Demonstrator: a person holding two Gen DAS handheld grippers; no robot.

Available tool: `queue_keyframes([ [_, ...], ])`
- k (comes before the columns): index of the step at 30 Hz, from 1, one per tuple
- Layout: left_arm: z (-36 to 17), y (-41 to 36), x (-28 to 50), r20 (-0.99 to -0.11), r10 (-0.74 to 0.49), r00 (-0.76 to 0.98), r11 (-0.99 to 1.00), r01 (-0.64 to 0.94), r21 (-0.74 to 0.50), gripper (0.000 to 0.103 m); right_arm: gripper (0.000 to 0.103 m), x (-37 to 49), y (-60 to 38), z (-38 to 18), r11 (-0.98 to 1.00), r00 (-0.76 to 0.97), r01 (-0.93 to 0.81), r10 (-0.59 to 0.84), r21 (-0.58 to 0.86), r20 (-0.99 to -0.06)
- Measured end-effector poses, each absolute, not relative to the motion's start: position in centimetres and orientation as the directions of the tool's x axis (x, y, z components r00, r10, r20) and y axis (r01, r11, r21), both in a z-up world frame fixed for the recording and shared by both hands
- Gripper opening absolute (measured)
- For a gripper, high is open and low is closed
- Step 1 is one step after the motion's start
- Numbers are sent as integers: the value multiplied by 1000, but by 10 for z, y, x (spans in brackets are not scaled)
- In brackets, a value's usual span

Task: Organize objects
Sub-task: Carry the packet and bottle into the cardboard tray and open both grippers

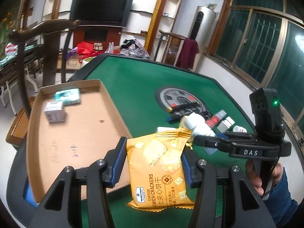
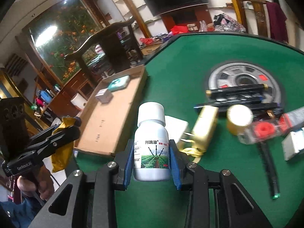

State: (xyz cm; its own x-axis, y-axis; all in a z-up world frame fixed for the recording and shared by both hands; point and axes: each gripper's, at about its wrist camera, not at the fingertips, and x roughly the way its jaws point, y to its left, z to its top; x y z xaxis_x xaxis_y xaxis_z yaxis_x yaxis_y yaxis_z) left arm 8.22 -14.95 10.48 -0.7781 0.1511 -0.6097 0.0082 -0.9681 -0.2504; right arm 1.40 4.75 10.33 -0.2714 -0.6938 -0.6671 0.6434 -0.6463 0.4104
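Green felt table (image 1: pixel 133 79) in a living room; cardboard tray (image 1: pixel 79 133) at its left edge. Left gripper (image 1: pixel 152 163) clamps cracker packet (image 1: pixel 159 169); right gripper (image 2: pixel 152 161) clamps white bottle (image 2: pixel 151 144) above open felt.

Green felt table (image 2: pixel 190 53) with a dark raised rim and a round grey mechanism plate (image 2: pixel 245 79) set in the middle. At the left edge, a shallow brown cardboard tray (image 1: pixel 79 133). Beside the plate, a heap: black pens (image 2: pixel 237 93), gold packet (image 2: pixel 205 125), gold-lidded jar (image 2: pixel 239 119), small white boxes (image 2: pixel 293 144), white square card (image 2: pixel 175 125).
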Motion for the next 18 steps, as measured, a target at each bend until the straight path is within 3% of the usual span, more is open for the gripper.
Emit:
queue_keyframes([
  [18, 102, -253, 92, -621, 70, -781, -941, 154, -300, 50, 38, 19, -78, 108, -585, -163, 715, -671, 382, -724],
])
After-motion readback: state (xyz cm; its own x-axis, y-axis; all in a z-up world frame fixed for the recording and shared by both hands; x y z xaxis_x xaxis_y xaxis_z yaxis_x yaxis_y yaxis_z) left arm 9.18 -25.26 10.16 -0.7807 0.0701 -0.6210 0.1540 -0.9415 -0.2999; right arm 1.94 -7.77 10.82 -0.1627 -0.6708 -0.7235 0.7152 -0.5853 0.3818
